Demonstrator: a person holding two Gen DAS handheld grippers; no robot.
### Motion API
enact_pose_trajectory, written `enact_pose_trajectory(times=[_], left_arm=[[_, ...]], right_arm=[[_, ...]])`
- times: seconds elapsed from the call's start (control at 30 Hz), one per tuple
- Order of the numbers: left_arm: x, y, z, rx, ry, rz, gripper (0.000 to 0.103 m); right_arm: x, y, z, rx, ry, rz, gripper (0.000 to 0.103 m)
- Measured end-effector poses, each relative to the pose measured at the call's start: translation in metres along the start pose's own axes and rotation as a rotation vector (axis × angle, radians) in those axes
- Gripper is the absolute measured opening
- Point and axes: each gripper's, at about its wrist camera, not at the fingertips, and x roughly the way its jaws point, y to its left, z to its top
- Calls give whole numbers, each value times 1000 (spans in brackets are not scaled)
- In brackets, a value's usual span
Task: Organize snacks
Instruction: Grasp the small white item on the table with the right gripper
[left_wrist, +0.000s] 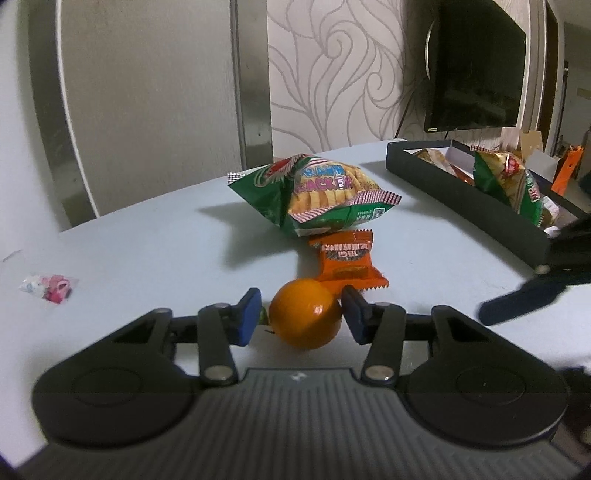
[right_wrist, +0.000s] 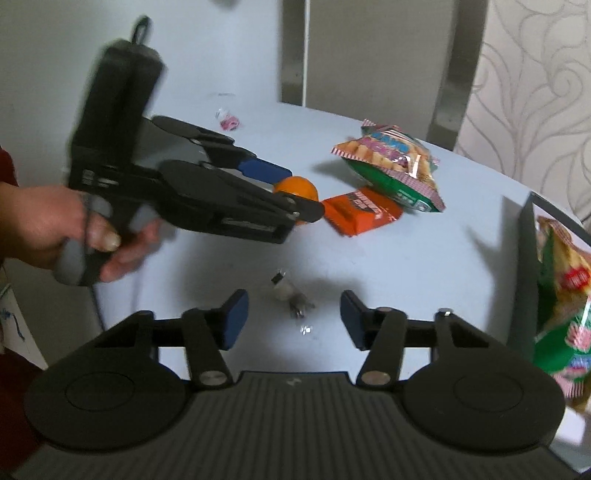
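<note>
Two grippers: both of yours stand with fingers spread wide.
Left gripper (left_wrist: 299, 319): jaws flank the orange ball (left_wrist: 305, 314); right pad touches or nearly touches it, left pad stands clear, so no grip on it.
Right gripper (right_wrist: 290, 317): open, holding nothing; above the table (right_wrist: 424, 266) near small wrapper scraps (right_wrist: 291, 295).
Orange packet (left_wrist: 345, 262): flat, just beyond the ball.
Cracker bag (left_wrist: 317, 194): behind the packet, touching it.
Black tray (left_wrist: 461, 199): to your right, snack bags inside.
Pink candy (left_wrist: 51, 288): well apart, left.
</note>
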Motion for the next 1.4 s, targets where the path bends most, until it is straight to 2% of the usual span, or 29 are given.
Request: enact_pose_trajectory(times=[0.23,0.33,0.4,0.47,0.53,0.77,0.87,0.93,0.97,1.03,1.17,1.4], left_arm=[[-9,3,-4,-21,7,2,52],[-7,1,-2,-18,13,8,52],[-6,1,-2,-17,18,8,52],[-6,1,-2,-19,21,5,52],[-5,2,-3,-26,27,0,57],[-15,1,-16,-71,48,-35,58],[-16,0,-24,-68,59,-39,57],[-16,0,-26,-67,55,-27,50],[-15,0,-25,-68,57,-25,50],[-13,1,-22,-71,59,-41,41],[-12,-5,-19,-42,55,-33,39],[-19,-5,-20,-57,49,-28,37]], right_arm=[[30,5,11,-67,58,12,51],[36,3,11,-53,78,24,39],[36,3,12,-44,85,34,25],[34,2,10,-32,92,27,20],[31,0,8,-3,97,10,19],[14,-19,-6,137,86,-52,19],[10,-23,-11,165,80,-73,19],[7,-24,-12,183,76,-78,19],[5,-24,-13,191,71,-78,19],[4,-24,-13,197,67,-76,19],[1,-21,-12,202,59,-74,19],[-12,-20,-12,210,35,-67,19]])
